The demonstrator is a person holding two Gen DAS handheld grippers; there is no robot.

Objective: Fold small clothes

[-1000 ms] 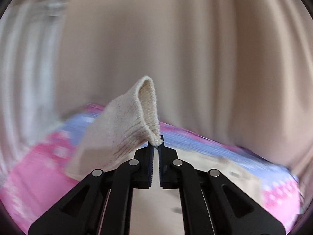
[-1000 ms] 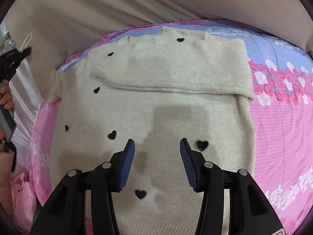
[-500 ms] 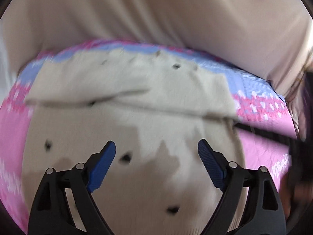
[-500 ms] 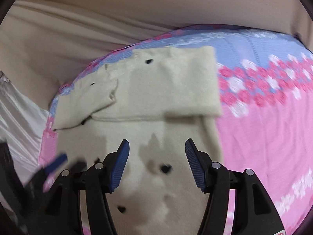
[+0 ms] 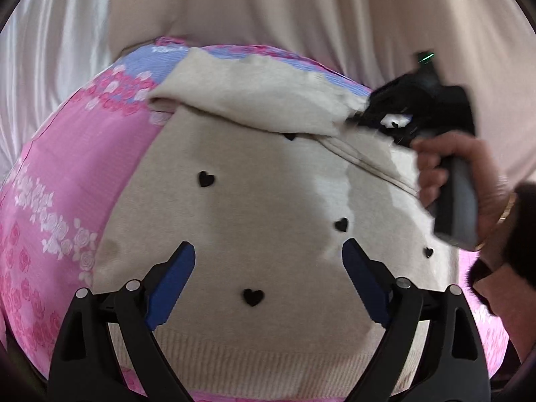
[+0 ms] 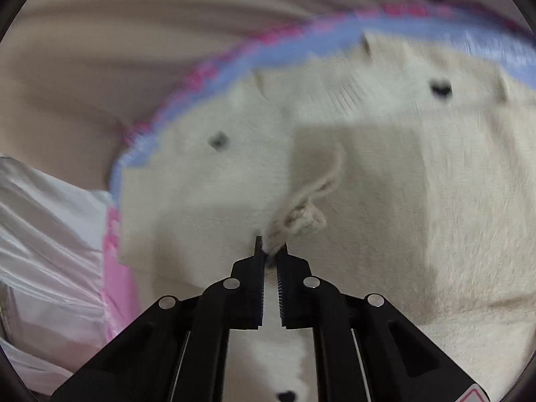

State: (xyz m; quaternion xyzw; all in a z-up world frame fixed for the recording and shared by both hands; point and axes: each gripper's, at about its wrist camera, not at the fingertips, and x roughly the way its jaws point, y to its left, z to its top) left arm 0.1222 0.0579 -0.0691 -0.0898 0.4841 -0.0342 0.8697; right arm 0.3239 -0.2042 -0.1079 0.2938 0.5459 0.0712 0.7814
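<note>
A cream knit sweater (image 5: 268, 201) with small black hearts lies flat on the bed, a sleeve (image 5: 254, 100) folded across its chest. My left gripper (image 5: 268, 261) is open and empty above the sweater's lower body, near the ribbed hem. In the right wrist view my right gripper (image 6: 270, 251) is shut on a pinch of the sweater's knit edge (image 6: 301, 214), over the upper part of the sweater (image 6: 402, 184). The left wrist view also shows the right gripper (image 5: 395, 114) at the sleeve's far right end, held by a hand (image 5: 445, 167).
The pink and blue floral bedsheet (image 5: 67, 184) covers the bed. A beige curtain (image 5: 301, 10) hangs behind it. White satin fabric (image 6: 43, 251) lies at the left edge of the bed.
My left gripper let go of the sleeve cuff, opened, and now hovers over the sweater's lower body. My right gripper moved to the sweater's upper part and shut on its edge.
</note>
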